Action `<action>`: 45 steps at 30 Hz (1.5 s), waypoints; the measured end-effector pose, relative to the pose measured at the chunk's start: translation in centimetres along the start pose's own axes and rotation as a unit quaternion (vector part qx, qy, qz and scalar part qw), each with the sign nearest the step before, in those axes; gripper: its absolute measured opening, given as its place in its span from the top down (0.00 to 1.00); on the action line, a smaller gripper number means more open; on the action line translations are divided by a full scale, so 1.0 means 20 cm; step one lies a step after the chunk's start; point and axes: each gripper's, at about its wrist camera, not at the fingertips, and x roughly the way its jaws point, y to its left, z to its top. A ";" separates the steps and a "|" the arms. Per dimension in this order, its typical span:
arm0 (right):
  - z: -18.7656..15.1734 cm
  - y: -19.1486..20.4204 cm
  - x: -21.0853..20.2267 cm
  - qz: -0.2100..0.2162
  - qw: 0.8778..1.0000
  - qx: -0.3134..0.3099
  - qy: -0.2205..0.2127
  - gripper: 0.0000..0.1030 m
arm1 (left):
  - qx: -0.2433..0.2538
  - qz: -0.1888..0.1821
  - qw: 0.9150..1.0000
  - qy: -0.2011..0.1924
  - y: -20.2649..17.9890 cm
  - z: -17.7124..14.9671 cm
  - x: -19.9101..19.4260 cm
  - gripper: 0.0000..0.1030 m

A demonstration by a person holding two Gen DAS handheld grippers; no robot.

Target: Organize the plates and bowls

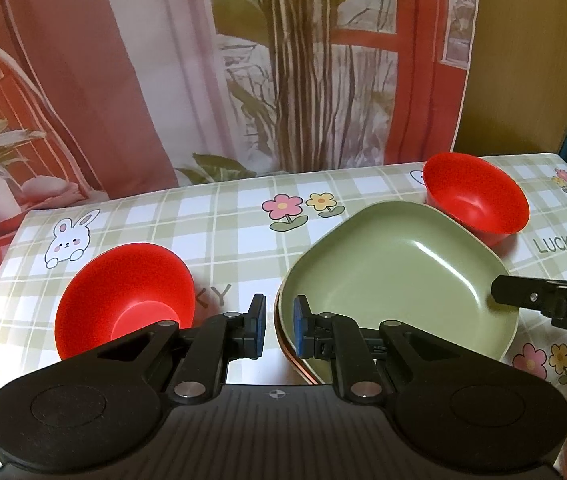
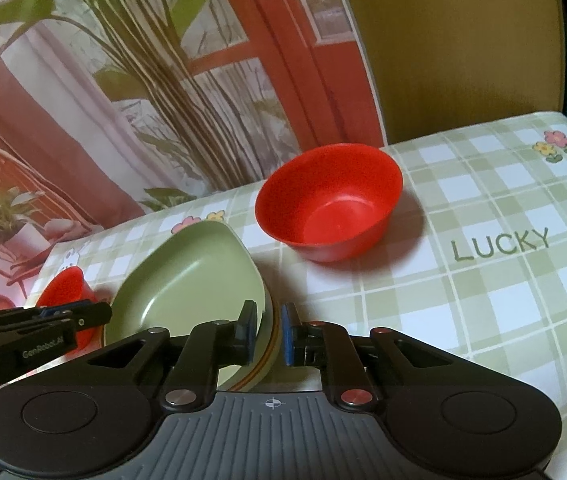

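A stack of squarish plates, green one [image 1: 399, 276] on top, sits on the checked tablecloth [image 1: 223, 216]. My left gripper [image 1: 279, 330] straddles the stack's left rim, jaws close around it. My right gripper [image 2: 267, 334] is shut on the stack's right rim [image 2: 271, 332]; the green plate [image 2: 187, 280] fills its lower left view. One red bowl [image 1: 127, 300] stands left of the stack, another red bowl [image 1: 475, 200] behind it on the right, also in the right wrist view [image 2: 329, 208].
A printed curtain backdrop [image 1: 203, 60] hangs behind the table. The right gripper's body [image 1: 547, 308] reaches in over the plate's right edge. The left gripper's body [image 2: 23, 336] shows at the left. Bare tablecloth [image 2: 483, 280] lies to the right.
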 end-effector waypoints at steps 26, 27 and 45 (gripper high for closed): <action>0.00 0.13 -0.31 0.021 0.999 -0.017 -0.041 0.88 | -0.051 -0.010 0.998 -0.046 0.06 -0.09 -0.40 0.81; -0.01 0.14 -0.33 0.023 0.998 -0.022 -0.045 0.88 | -0.054 -0.010 0.997 -0.047 0.07 -0.11 -0.42 0.80; -0.25 0.27 -0.60 0.037 0.991 -0.109 -0.072 0.88 | -0.104 0.017 0.993 -0.060 0.10 -0.42 -0.69 0.66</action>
